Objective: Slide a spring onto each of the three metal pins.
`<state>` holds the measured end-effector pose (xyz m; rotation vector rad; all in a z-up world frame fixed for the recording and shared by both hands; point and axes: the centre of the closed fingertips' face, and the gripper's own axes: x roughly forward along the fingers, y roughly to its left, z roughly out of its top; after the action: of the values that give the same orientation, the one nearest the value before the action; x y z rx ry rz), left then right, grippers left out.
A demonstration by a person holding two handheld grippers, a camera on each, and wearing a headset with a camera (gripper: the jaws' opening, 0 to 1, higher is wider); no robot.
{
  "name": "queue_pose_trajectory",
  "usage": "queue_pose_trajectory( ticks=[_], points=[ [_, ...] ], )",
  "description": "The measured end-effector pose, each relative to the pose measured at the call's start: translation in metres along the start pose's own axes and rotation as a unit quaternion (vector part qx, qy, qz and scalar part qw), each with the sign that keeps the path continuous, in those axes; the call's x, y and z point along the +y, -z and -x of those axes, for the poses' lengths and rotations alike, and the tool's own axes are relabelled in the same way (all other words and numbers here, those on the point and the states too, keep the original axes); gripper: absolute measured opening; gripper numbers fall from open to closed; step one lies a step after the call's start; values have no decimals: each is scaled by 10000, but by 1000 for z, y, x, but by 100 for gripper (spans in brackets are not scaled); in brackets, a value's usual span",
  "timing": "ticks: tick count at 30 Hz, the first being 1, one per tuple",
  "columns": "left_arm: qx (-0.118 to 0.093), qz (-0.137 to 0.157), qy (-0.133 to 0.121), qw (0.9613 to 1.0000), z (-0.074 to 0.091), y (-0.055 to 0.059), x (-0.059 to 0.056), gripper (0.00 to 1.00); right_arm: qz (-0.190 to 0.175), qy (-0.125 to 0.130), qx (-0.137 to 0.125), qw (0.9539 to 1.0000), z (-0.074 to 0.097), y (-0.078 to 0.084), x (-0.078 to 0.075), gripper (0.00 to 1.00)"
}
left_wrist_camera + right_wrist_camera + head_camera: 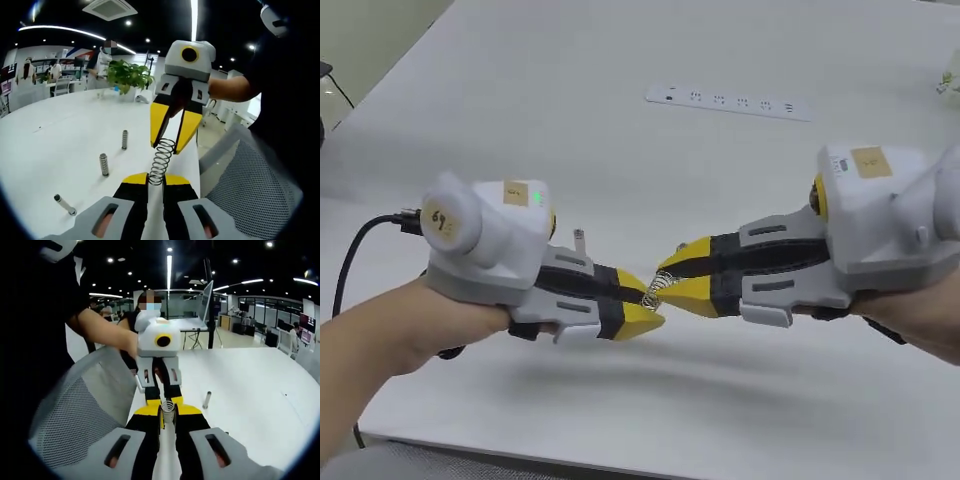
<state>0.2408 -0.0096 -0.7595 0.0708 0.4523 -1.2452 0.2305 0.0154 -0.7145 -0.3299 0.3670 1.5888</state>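
As left tongs (pixel 650 308) and right tongs (pixel 666 279) pinch spring (pixel 658 289), label (pixel 442 220) maybe "69"

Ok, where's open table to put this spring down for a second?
Bare table runs between the power strip and the right gripper, and along the near edge. Crowded: around the three pins by the left gripper.

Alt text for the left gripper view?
A coil spring is held at both ends: the left tongs at the bottom, the right tongs reaching in from above. Left of them on the white table stand two spring-covered pins; a bare pin lies nearer.
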Motion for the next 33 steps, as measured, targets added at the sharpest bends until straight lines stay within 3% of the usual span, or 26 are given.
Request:
queue_pose_trajectory(
  ticks=[14,33],
  points=[
    [59,-11,81,9999,-3,3,-5,2,168,-56,103,9998,-6,0,4,8],
    [17,60,49,10000,-1,4,-4,3,-65,25,28,10000,-6,-1,4,8]
  ],
)
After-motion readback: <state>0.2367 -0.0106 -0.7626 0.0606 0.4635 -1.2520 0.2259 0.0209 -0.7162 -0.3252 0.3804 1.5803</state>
